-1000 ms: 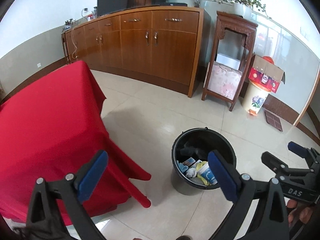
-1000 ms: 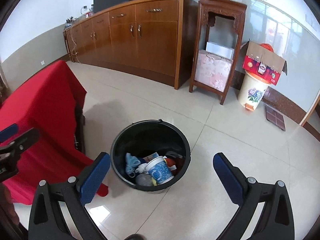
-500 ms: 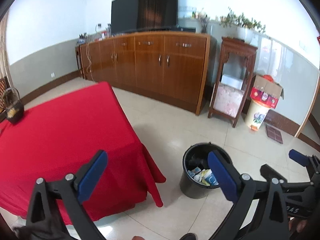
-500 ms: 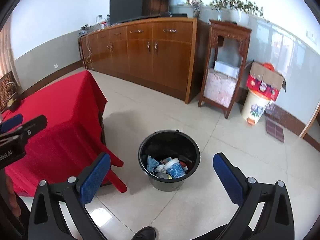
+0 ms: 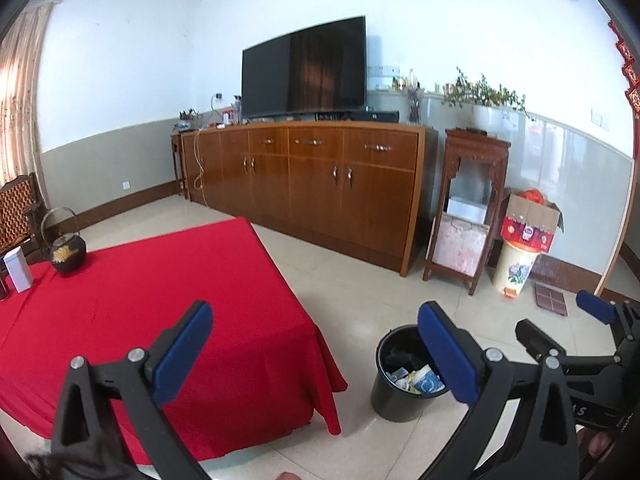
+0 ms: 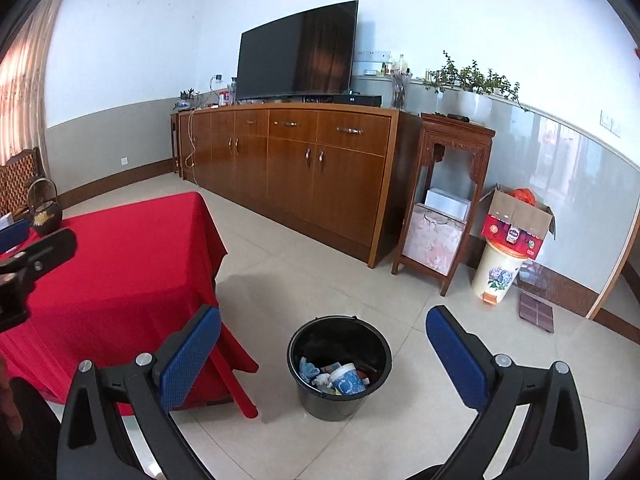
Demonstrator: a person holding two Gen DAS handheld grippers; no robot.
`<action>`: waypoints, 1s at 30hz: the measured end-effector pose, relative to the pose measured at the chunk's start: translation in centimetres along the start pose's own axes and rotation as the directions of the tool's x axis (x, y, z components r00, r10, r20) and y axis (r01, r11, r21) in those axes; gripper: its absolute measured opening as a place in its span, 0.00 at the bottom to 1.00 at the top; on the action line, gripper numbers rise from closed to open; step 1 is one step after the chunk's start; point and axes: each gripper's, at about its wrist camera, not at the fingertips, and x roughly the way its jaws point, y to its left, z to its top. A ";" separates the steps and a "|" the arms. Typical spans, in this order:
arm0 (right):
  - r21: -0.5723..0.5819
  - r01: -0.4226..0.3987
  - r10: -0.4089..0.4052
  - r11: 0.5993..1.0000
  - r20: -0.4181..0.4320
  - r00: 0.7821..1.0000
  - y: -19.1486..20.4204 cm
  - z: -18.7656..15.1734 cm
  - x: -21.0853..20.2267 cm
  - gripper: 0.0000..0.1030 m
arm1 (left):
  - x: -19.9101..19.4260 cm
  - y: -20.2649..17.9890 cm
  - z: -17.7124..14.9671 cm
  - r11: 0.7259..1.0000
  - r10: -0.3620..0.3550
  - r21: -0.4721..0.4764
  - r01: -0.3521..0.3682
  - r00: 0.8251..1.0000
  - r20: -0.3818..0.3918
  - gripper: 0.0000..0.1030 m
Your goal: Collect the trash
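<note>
While both grippers' fingers gape empty, red-clothed table (image 5: 160,280) flanks black bucket (image 6: 339,364) on tiles.

Bucket (image 5: 394,402) trash partly behind left tongs (image 5: 316,354).

open tiled floor (image 6: 320,276) surrounds the black bucket (image 6: 340,396); the red-draped table (image 6: 132,264) stands just beside it, crowding one side.

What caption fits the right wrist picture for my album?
Open hand-held gripper above a black bucket of trash beside the red-covered table.
</note>
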 end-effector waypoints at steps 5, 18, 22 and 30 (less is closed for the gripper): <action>-0.001 -0.003 0.003 1.000 -0.006 1.000 0.3 -0.1 -0.3 1.00 | 0.0 0.5 0.1 1.000 0.011 -0.019 -0.010 1.000 0.013 1.00; -0.007 0.005 -0.005 1.000 -0.030 1.000 0.5 -0.5 0.4 1.00 | -0.1 0.8 -0.7 0.999 0.013 -0.053 -0.013 1.000 0.001 1.00; -0.006 0.006 -0.007 1.000 -0.031 1.000 0.5 -0.5 0.4 1.00 | -0.3 0.7 -0.8 0.999 0.009 -0.045 -0.009 1.000 0.007 1.00; -0.006 -0.003 0.002 1.000 -0.023 1.000 0.4 -0.5 0.2 1.00 | -0.4 0.7 -1.0 0.999 0.001 -0.040 -0.001 1.000 0.002 1.00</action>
